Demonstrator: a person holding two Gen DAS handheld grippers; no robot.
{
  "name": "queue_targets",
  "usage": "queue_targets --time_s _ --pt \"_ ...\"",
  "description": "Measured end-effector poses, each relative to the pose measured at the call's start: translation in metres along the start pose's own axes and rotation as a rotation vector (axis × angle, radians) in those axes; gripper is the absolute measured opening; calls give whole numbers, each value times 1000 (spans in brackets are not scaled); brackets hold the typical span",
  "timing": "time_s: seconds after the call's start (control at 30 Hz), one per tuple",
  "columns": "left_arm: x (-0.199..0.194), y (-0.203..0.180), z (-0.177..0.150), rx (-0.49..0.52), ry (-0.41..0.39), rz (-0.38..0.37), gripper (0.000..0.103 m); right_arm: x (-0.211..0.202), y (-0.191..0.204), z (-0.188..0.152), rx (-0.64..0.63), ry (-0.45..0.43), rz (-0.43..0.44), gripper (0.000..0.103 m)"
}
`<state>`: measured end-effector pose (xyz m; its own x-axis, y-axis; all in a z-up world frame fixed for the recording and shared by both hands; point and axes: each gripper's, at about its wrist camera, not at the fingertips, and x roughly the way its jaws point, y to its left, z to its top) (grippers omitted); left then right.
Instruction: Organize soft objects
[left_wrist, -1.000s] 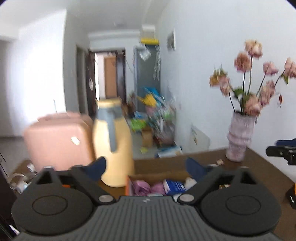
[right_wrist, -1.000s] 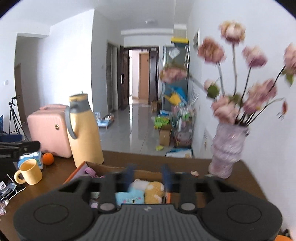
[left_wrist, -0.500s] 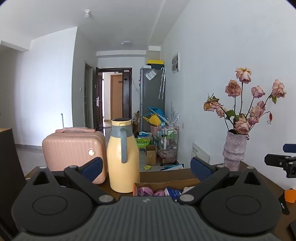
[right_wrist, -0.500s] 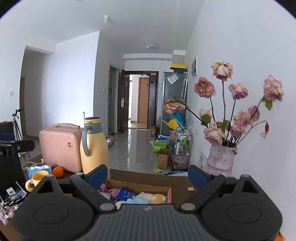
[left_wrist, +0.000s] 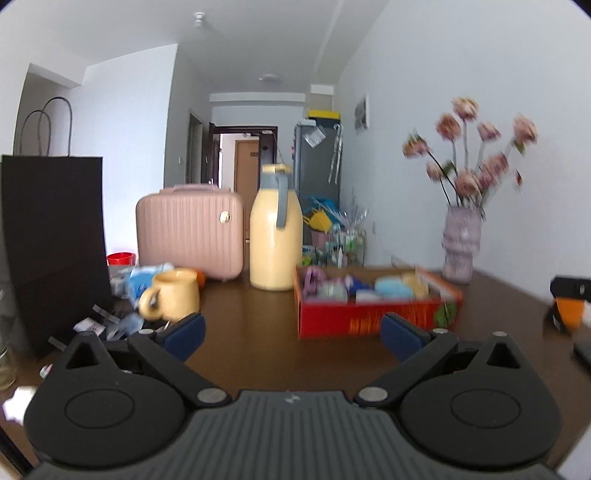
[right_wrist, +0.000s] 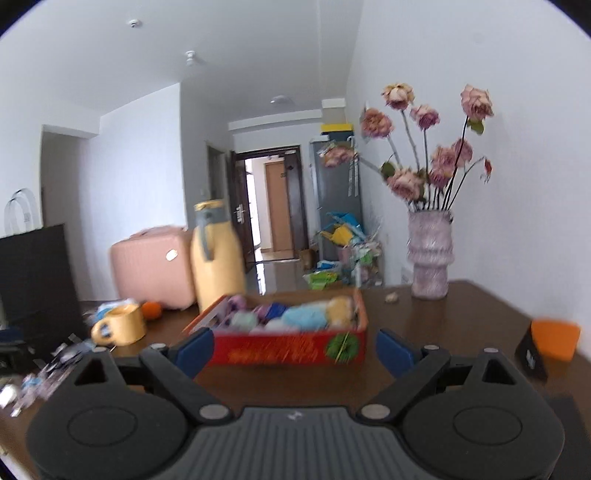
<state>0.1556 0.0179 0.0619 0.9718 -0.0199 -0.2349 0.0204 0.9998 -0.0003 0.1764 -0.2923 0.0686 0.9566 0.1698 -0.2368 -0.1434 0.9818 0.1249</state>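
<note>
A red cardboard box (left_wrist: 369, 321) stands on the brown table, filled with several soft toys, among them a light blue plush (right_wrist: 306, 317) and a yellow plush (right_wrist: 340, 306). My left gripper (left_wrist: 292, 338) is open and empty, short of the box and a little to its left. In the right wrist view the box (right_wrist: 277, 350) sits straight ahead. My right gripper (right_wrist: 294, 350) is open, its blue fingertips (right_wrist: 393, 350) on either side of the box front without touching it. Both views are motion-blurred.
Behind the box stand a yellow thermos jug (left_wrist: 275, 240) and a pink suitcase (left_wrist: 190, 230). A yellow mug (left_wrist: 173, 299), small clutter and a black paper bag (left_wrist: 51, 240) fill the left. A vase of flowers (right_wrist: 430, 258) and an orange-and-black object (right_wrist: 550, 343) are on the right.
Both grippers have drawn back from the box and sunk lower, so its red front now shows. The right jaws went from narrow to wide a second ago; the left stayed wide.
</note>
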Motion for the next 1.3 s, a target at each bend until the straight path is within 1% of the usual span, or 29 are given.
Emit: queue_targets --time_s 0.1,0.17,0.2,0.23,0.27,0.3,0.33,0.4,0.47,0.53,0.63,0.7,0.83,0.93,1.17,1.3 --pt "-39 1 -26 7 -9 38 103 -33 14 -29 -16 14 -8 95" --pt "-63 0 -40 27 -11 73 103 -57 24 -50 -15 22 12 97" --pt "-79 -2 -48 44 -23 107 103 -67 29 -58 -5 25 23 98" --pt "-92 -2 -55 54 -33 126 103 -79 35 -70 -3 35 38 98" --pt "-104 -1 -60 53 -38 130 103 -88 41 -79 -16 41 51 99" --pt "-113 -1 -65 49 -31 121 103 -98 48 -89 -36 49 60 99" --pt "-117 -3 -66 61 -19 100 103 -107 54 -98 -43 55 51 99" --pt "-121 -10 -65 101 -3 43 103 -120 64 -111 -46 67 41 99" --pt "-127 -12 -62 65 -18 16 103 -129 72 -119 -42 65 59 100" --pt "-130 -14 -60 45 -20 3 103 -128 78 -118 -68 72 84 100" --pt "-132 -18 -60 49 -32 8 103 -126 82 -112 -88 55 82 100" --pt "-132 -17 -61 40 -30 3 103 -126 79 -109 -78 50 89 100" --pt "-131 -14 -60 37 -38 18 103 -122 75 -104 -66 49 65 100" --pt "-132 -12 -60 31 -38 29 103 -122 74 -102 -53 47 73 102" --pt "-132 -11 -59 30 -39 23 103 -123 72 -103 -47 31 60 103" --pt "-131 -11 -60 29 -32 22 103 -121 71 -104 -43 36 58 103"
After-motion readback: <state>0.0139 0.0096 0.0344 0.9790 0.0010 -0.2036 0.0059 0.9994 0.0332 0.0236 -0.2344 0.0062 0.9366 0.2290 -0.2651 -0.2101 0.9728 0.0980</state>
